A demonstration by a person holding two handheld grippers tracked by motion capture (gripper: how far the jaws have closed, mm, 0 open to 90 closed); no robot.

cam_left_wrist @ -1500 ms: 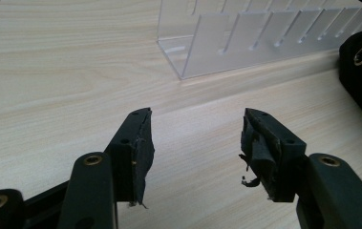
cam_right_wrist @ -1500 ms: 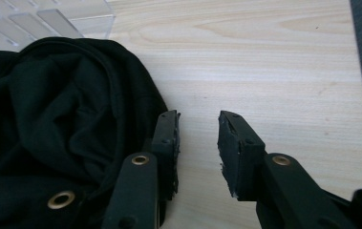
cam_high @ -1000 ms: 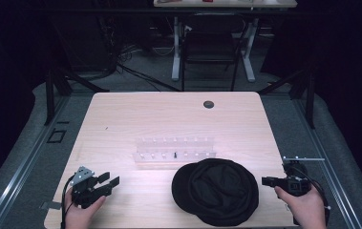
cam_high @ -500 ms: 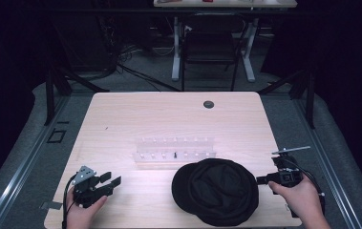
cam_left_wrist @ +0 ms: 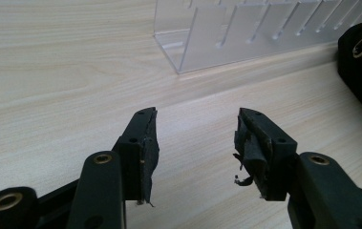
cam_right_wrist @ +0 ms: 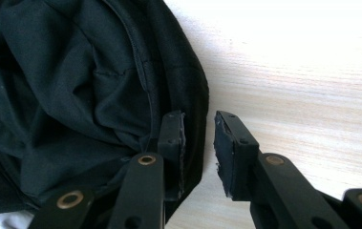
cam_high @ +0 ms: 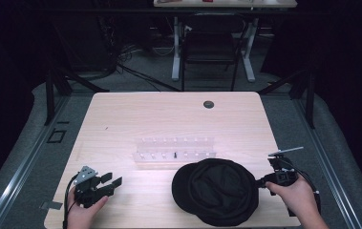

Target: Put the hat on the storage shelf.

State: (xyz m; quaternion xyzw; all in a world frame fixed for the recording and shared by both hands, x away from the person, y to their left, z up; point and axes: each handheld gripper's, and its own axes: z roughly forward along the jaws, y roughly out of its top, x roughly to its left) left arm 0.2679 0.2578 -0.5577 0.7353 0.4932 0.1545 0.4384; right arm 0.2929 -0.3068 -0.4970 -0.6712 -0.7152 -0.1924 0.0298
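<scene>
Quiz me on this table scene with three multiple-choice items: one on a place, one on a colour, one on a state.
1. Where does the hat lie?
A. on the floor
B. on the table's near edge, in front of the clear rack
C. at the table's far edge

2. What colour is the hat?
A. black
B. red
C. white

3. How stands the left tool?
A. shut on the hat
B. shut on the rack
C. open, holding nothing

Answers: 1 B, the high view shows it there; 2 A, its cloth is black throughout; 3 C, only bare table shows between its jaws.

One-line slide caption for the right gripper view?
Right gripper straddles the rim of the black cap on the wooden table, jaws not yet pressing on it.
</scene>
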